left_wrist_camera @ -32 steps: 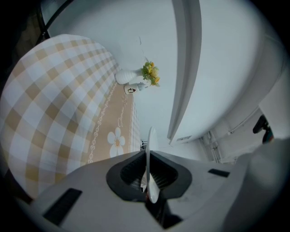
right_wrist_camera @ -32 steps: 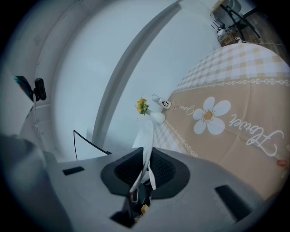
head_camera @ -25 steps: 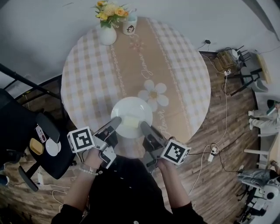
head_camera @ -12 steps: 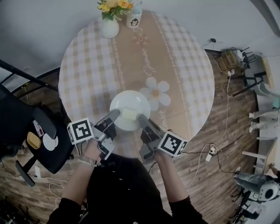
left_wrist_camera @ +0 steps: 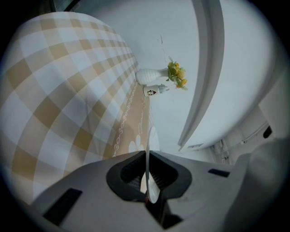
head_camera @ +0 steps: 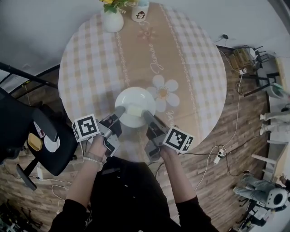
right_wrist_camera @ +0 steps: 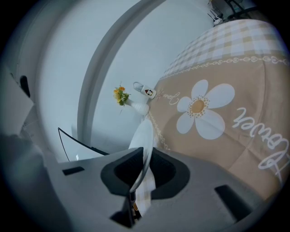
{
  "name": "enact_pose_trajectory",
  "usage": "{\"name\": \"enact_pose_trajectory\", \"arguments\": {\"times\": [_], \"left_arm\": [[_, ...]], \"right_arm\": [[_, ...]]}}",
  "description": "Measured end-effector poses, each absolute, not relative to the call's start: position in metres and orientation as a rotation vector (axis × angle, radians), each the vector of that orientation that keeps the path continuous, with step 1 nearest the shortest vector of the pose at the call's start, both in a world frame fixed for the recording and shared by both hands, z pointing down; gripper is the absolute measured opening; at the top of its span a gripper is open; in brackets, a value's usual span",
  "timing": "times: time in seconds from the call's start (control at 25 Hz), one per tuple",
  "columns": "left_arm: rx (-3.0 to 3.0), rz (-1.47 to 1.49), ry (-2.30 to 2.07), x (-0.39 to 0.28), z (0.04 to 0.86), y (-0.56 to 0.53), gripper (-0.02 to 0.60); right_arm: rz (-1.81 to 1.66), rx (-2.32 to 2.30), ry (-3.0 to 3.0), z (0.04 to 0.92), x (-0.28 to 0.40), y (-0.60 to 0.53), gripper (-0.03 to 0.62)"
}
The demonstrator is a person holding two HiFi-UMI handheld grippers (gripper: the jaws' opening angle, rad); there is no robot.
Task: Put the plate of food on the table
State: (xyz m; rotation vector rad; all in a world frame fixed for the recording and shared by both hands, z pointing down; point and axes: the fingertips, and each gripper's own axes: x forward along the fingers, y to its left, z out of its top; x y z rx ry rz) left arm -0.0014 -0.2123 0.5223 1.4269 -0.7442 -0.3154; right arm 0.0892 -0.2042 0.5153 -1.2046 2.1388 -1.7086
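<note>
I am looking down on a white vase (head_camera: 113, 21) standing at the far edge of the worktop (head_camera: 90, 68), with yellow flowers (head_camera: 110, 3) sticking up out of it. A white mug (head_camera: 141, 15) with a small dark cartoon figure is sitting just beside the vase, on its right. To my left a black chair (head_camera: 27, 129) is standing on the wooden floor (head_camera: 217, 181), and a yellow object (head_camera: 34, 141) and a round white object (head_camera: 52, 144) are lying on it. White cables (head_camera: 229, 145) are trailing across the floor on my right, running up toward a wooden box (head_camera: 240, 58) and some dark-framed furniture (head_camera: 263, 79).
</note>
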Motion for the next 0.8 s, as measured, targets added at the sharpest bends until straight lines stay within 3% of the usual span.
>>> {"name": "enact_pose_trajectory", "arguments": {"times": [0.8], "left_arm": [[1.433, -0.256, -0.810, -0.003, 0.581, -0.240, 0.015]], "right_arm": [[-1.834, -1.274, 2.109, 0.577, 0.088, -0.230, 0.026]]}}
